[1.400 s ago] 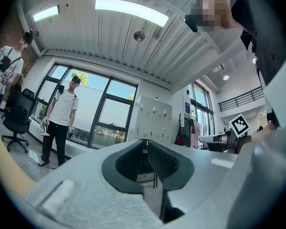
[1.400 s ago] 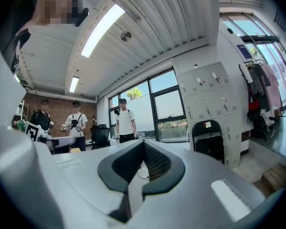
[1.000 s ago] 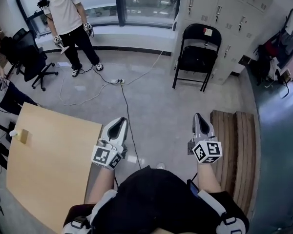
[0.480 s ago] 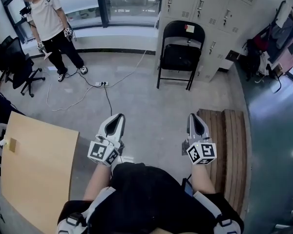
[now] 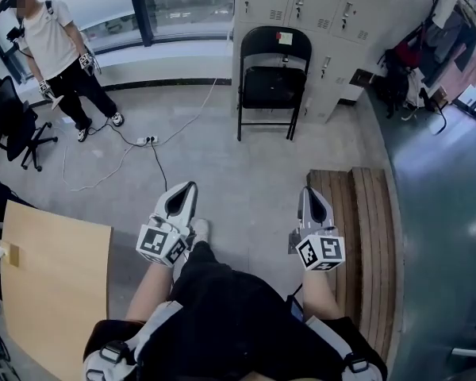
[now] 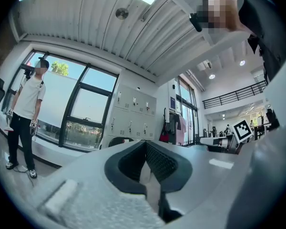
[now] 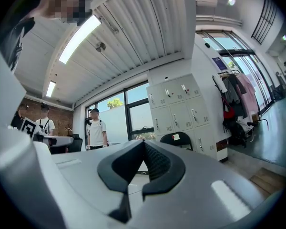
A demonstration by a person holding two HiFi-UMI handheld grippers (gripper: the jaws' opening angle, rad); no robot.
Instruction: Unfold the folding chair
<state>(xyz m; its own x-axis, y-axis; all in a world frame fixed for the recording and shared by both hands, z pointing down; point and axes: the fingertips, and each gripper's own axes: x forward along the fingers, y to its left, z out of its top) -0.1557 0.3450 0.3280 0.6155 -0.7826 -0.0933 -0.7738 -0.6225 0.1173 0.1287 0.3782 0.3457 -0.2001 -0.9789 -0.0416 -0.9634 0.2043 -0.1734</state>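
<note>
My left gripper (image 5: 188, 193) has just been closing its jaws, and now they meet with nothing between them. The ribbed black pads (image 6: 159, 161) sit inside a smooth grey shell with a rounded, hollow mouth. My right gripper (image 5: 310, 195) is the same – jaws pressed together, empty, its dark pads (image 7: 155, 162) showing a fine grid texture. Both point level toward 12 o'clock, side by side and well apart, each with its cube of black-and-white squares at the back.

The chair (image 5: 272, 86) stands at 12 o'clock, well apart from both grippers. It has a thin black metal tube frame, a rounded padded back with a small pale sticker near the top, and a black padded seat that looks down. It rests on its legs just in front of the lockers (image 5: 301, 6), which are flat, pale grey metal doors with small handles.

The floor (image 5: 246, 165) is smooth grey, a little shiny. At 3 o'clock lies a low bench (image 5: 373, 236) of long wooden slats – warm brown, with narrow gaps. At 8 o'clock is a table (image 5: 55, 292) with a plain light wooden top. At 10 o'clock a person (image 5: 51, 46) stands by the dark-framed window, and a thin cable (image 5: 123, 161) curls over the floor near there.
</note>
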